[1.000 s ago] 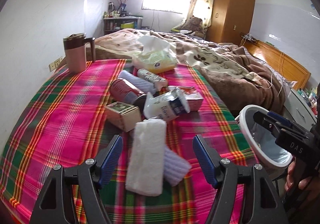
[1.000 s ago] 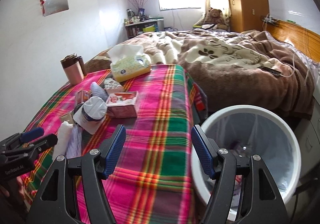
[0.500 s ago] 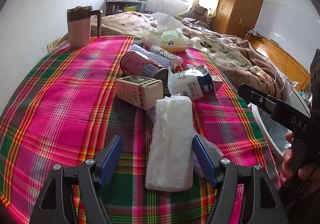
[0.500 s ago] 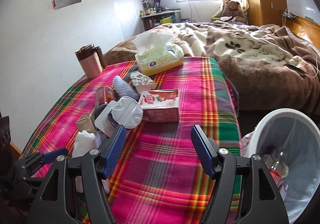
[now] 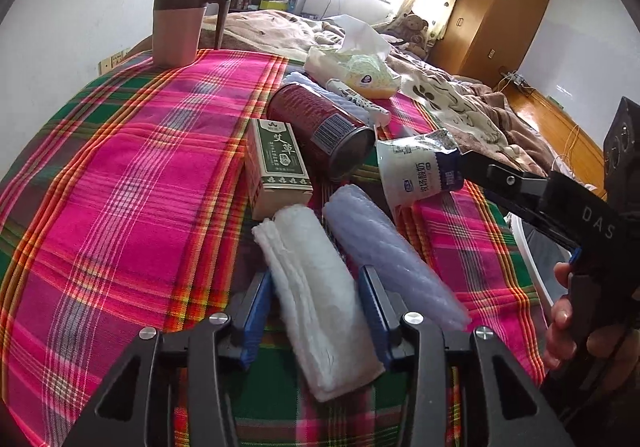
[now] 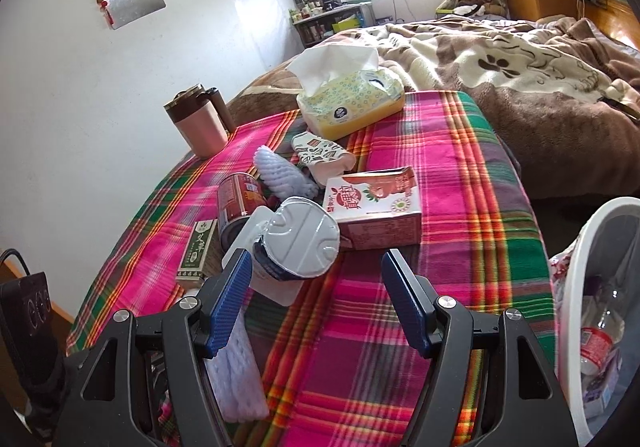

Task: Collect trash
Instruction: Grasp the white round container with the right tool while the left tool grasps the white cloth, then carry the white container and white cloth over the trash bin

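On the plaid cloth point(image 5: 120, 175), left wrist view:
Your left claw point(image 5: 316, 311): its jaws are closing around the folded white towel point(image 5: 320, 299), one blue pad at each long side; you are not yet clamped on it.
Landmark: the red can point(image 5: 320, 127) lies on its side.
Green box point(image 5: 278, 167): touching the can, on its left.
Lilac foam sleeve point(image 5: 392, 259): nearer you than the can, just beside the towel.
Yogurt cup point(image 5: 420, 171): right of the can, tipped over.
Your right hand point(image 5: 568, 319): at the right edge, holding the other claw's handle.

Above the same cloth, right wrist view:
Your right claw point(image 6: 316, 295): released, jaws wide, nothing between them.
Yogurt cup's foil lid point(image 6: 304, 239): just ahead of the left pad, in front of the can point(image 6: 240, 199).
Pink carton point(image 6: 376, 207): right of the can.
White bin point(image 6: 576, 287): well right of the can, off the cloth, a plastic bottle point(image 6: 600, 339) inside.
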`<control>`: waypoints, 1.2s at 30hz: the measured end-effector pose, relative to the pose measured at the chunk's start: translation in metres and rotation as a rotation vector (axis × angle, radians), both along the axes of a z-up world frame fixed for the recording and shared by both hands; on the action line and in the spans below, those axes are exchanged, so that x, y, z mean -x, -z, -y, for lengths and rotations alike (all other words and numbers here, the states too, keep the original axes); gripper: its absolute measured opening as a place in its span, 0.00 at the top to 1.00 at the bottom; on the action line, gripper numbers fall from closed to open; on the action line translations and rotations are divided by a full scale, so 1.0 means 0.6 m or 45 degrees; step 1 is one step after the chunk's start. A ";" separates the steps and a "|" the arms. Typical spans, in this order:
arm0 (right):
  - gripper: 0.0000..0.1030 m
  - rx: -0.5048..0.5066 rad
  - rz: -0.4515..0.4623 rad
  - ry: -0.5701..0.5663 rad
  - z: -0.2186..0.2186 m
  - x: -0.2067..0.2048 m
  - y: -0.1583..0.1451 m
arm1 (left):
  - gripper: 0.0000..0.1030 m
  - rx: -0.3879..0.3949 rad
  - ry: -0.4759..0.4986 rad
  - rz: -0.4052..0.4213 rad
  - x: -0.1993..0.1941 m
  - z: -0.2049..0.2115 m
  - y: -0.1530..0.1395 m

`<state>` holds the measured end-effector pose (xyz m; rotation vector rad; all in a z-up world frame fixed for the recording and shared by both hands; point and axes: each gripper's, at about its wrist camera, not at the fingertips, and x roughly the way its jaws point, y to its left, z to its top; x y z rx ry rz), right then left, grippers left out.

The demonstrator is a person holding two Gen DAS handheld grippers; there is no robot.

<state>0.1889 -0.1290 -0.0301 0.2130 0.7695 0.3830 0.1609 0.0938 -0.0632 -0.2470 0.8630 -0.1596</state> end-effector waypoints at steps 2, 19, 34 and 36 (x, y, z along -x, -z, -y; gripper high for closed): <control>0.33 -0.017 -0.009 -0.007 -0.006 -0.005 0.000 | 0.60 -0.012 -0.011 0.002 0.000 -0.004 0.000; 0.45 -0.079 -0.079 0.017 -0.033 -0.036 0.018 | 0.58 -0.025 -0.046 -0.025 -0.009 -0.022 0.008; 0.46 0.021 0.048 0.007 -0.027 0.005 -0.007 | 0.70 -0.014 -0.056 0.005 0.008 -0.017 -0.007; 0.46 0.032 0.063 0.009 -0.023 0.011 -0.010 | 0.71 -0.016 -0.056 0.017 0.014 -0.017 -0.012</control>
